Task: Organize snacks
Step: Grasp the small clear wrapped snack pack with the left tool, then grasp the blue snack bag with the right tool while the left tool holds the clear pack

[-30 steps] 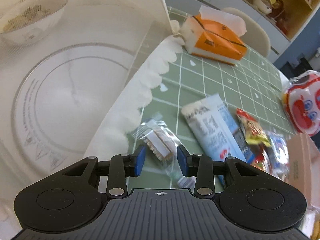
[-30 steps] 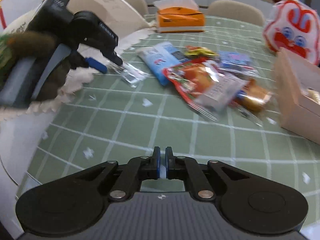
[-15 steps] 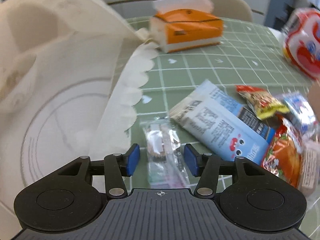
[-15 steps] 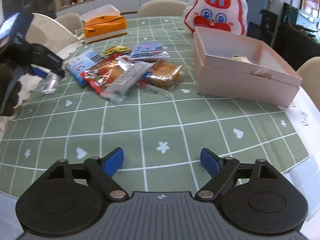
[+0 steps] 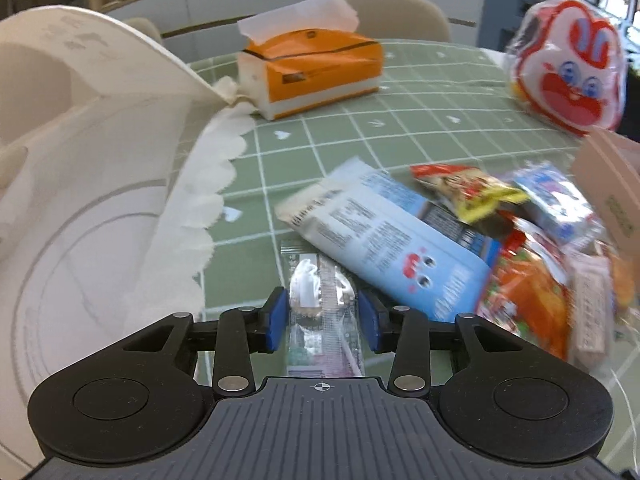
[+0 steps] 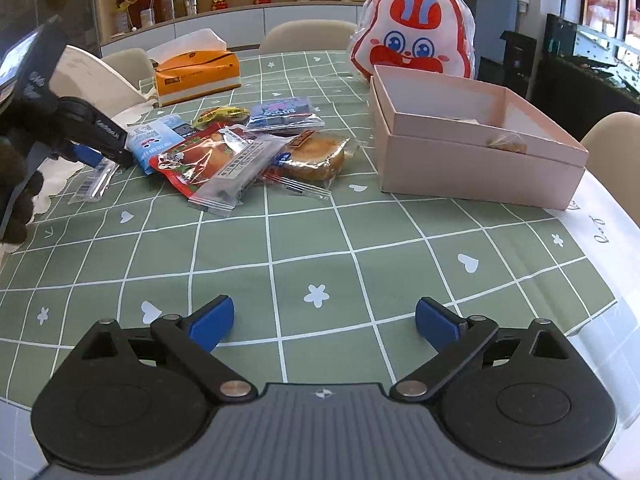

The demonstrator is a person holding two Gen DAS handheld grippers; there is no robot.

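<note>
A clear-wrapped small snack packet (image 5: 322,304) lies between the blue pads of my left gripper (image 5: 323,318), whose jaws sit close on both sides of it; in the right wrist view the packet (image 6: 94,184) hangs from that gripper (image 6: 102,158) just above the cloth. A pile of snacks lies on the green checked tablecloth: a blue packet (image 5: 400,248), a red-orange packet (image 6: 200,158), a grey bar (image 6: 236,172), a round cake (image 6: 316,158). An open pink box (image 6: 472,148) stands to the right. My right gripper (image 6: 324,320) is wide open and empty.
An orange tissue box (image 5: 316,68) stands at the back. A red and white rabbit bag (image 6: 414,40) stands behind the pink box. A white lace-edged cloth (image 5: 192,216) and a white tray-like surface (image 5: 80,220) lie left. Chairs ring the table.
My left gripper has swung right and closed in on the clear packet. My right gripper has opened wide from shut and turned toward the pink box.
</note>
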